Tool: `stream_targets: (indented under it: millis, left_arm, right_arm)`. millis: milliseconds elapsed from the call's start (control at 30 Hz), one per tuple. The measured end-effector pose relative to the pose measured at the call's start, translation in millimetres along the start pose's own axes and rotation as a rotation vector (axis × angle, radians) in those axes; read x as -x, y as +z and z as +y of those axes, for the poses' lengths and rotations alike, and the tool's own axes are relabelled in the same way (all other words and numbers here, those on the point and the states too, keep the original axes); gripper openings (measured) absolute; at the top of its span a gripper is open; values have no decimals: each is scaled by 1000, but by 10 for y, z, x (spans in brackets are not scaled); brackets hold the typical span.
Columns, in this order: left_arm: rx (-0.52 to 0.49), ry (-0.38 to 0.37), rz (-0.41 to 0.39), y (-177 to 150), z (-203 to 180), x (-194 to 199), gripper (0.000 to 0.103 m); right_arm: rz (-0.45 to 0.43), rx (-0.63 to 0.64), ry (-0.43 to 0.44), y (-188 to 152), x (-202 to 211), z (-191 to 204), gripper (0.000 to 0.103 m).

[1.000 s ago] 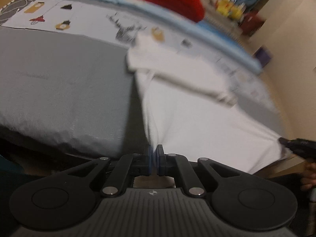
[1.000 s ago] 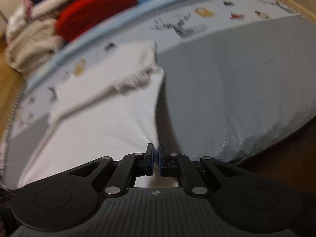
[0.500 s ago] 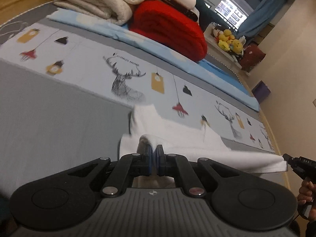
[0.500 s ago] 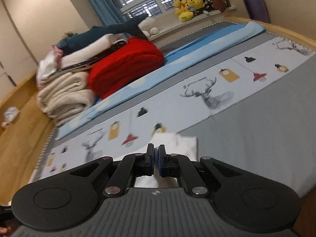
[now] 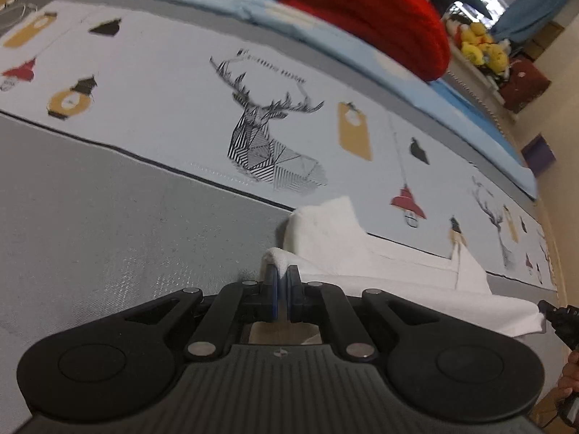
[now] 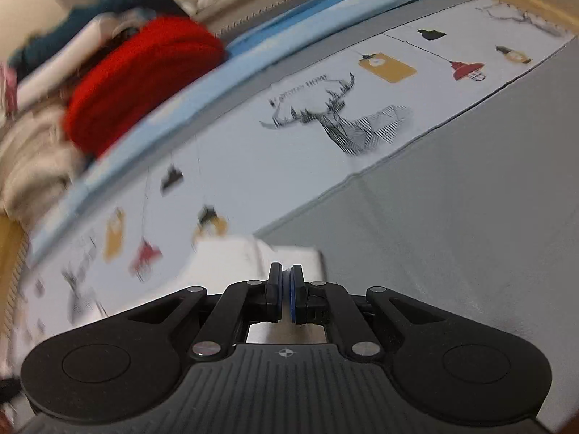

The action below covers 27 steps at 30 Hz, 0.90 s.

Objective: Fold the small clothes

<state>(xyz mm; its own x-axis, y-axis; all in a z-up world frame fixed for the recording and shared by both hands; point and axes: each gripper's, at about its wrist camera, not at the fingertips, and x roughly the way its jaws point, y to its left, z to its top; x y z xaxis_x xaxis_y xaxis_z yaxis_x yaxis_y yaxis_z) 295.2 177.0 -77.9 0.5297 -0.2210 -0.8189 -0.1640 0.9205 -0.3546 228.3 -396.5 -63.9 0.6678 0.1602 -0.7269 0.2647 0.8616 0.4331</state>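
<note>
Left gripper (image 5: 281, 282) is clamped on a corner of the white garment (image 5: 380, 264); right gripper (image 6: 286, 282) is clamped on another corner (image 6: 231, 256), its tip also showing at the left view's right edge. The garment lies stretched between them on the grey bed cover (image 5: 108, 209), its far end over the printed sheet (image 5: 173, 108). Beyond sit a red blanket (image 5: 365, 11) and yellow plush toys (image 5: 477, 47).

The right hand-held gripper (image 6: 286, 280), jaws closed, pinches the small white cloth garment (image 6: 231, 256) over the grey, deer-printed bed cover (image 6: 452, 209).
</note>
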Motion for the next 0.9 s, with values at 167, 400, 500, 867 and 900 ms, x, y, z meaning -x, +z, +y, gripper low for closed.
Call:
stream_targets:
  millis: [167, 400, 500, 867, 900]
  left_arm:
    - [42, 27, 22, 42, 27, -156, 5]
    - [124, 48, -56, 11, 98, 66, 41]
    - [150, 68, -74, -35, 146, 203, 45]
    - [128, 154, -21, -367, 254, 480, 52]
    - [118, 169, -3, -386, 259, 474, 52]
  right_arm:
    - [2, 96, -31, 84, -220, 133, 3]
    - [-47, 162, -122, 81, -276, 200, 15]
    - [-162, 151, -160, 101, -53, 163, 47]
    - [-89, 97, -98, -152, 245, 48, 47]
    - [-76, 109, -92, -182, 263, 61, 47]
